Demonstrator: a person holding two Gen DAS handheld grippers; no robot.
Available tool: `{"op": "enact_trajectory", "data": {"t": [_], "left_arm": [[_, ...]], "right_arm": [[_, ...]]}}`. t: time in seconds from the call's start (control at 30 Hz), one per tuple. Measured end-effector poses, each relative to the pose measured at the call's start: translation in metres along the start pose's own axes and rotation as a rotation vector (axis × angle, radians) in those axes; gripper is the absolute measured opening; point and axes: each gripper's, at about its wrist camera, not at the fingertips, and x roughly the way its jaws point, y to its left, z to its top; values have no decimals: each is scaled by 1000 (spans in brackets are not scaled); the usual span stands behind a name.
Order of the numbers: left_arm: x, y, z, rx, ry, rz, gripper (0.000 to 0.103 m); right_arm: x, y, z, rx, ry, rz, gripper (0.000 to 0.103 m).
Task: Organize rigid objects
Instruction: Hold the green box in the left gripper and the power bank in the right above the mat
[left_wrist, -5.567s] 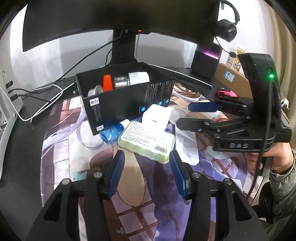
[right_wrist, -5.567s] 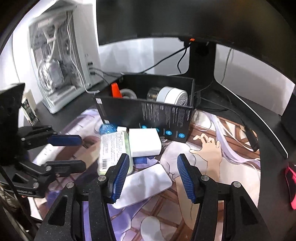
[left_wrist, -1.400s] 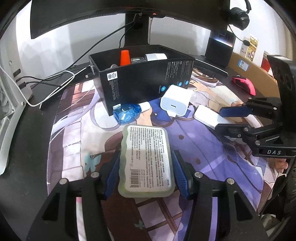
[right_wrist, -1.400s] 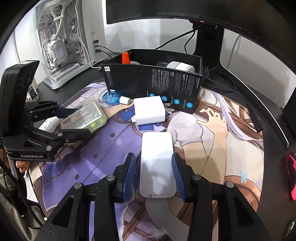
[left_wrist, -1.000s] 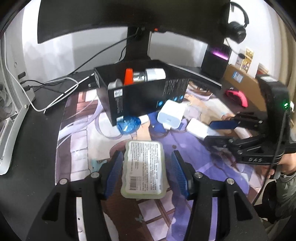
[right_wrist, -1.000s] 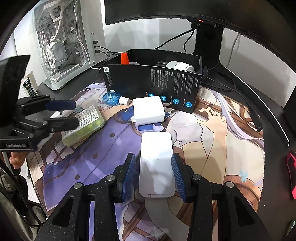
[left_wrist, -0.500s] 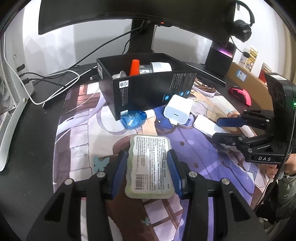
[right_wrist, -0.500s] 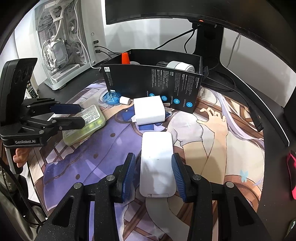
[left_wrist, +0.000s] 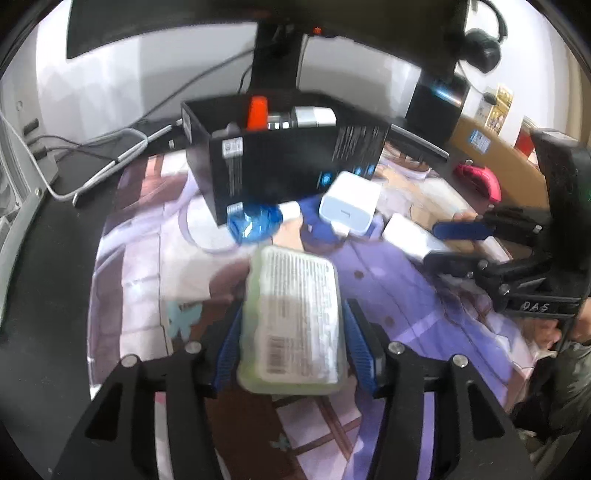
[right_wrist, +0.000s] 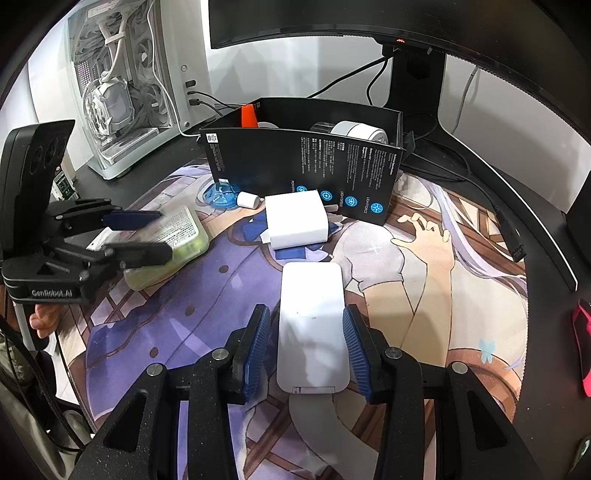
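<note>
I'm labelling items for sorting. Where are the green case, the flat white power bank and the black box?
green case (left_wrist: 295, 314): left wrist view, middle of its printed label.
flat white power bank (right_wrist: 312, 317): right wrist view, centre of its top face.
black box (right_wrist: 295, 162): right wrist view, front wall.

The box (right_wrist: 306, 166) is black with small white print and round blue icons. The pack (left_wrist: 293, 321) is pale green with a white label and a barcode. The flat case (right_wrist: 312, 325) and the charger (right_wrist: 295, 219) are plain white. The mat (right_wrist: 424, 295) shows a purple, lilac and cream anime drawing. The claw pads (right_wrist: 352, 347) are blue on black arms. A cone (right_wrist: 248, 115) in the box is orange
</note>
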Motion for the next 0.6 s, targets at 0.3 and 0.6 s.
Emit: {"op": "enact_trajectory", "data": {"t": [0.3,0.6], "left_arm": [[-2,2,1,-22,-4,-22,51],[-7,1,1,-24,-19,-41,51]], "right_arm": [[0,1,0,-1,-2,-2,42],[-1,7,0,-42,1,-3,20]]}}
